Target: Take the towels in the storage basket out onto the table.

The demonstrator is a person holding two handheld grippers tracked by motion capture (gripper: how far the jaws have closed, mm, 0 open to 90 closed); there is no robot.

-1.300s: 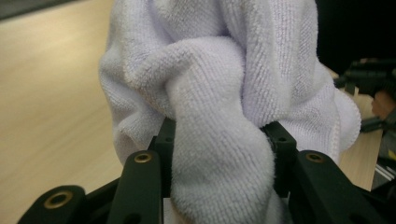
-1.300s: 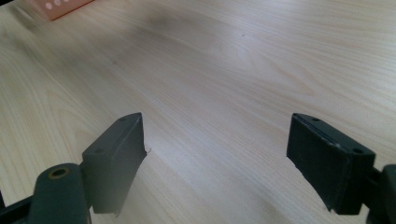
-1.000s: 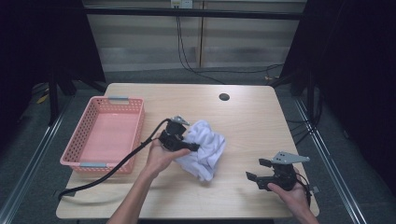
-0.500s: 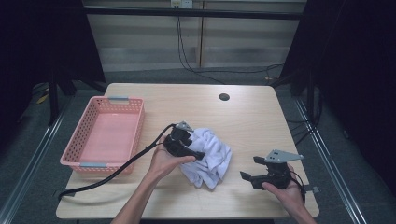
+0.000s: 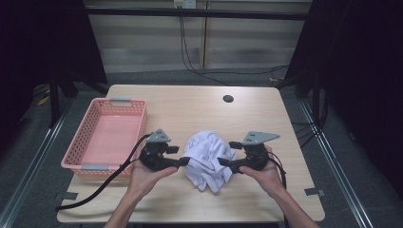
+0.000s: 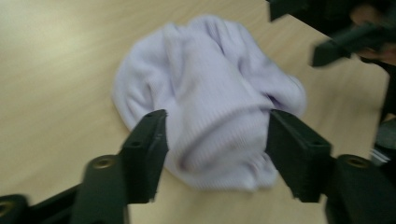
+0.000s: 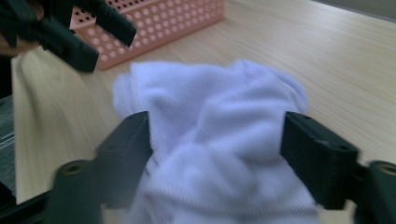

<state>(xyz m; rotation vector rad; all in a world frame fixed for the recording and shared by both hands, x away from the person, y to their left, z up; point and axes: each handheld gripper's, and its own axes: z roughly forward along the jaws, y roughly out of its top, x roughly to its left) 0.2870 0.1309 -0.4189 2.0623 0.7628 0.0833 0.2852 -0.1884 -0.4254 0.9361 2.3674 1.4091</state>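
Left to right: pink basket [image 5: 108,137] near the table's left edge; left gripper [image 5: 183,162], jaws apart, at the cloth's left side. White cloth [image 5: 208,159] crumpled mid-table, likely soft, light, limp; best pinched at an outer fold. Right gripper [image 5: 222,162], jaws apart, flanking the cloth's right. Pale wooden table [image 5: 266,114]; dark room beyond.

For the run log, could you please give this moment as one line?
left gripper: open, at white cloth | right gripper: open, opposite side | pink basket: left
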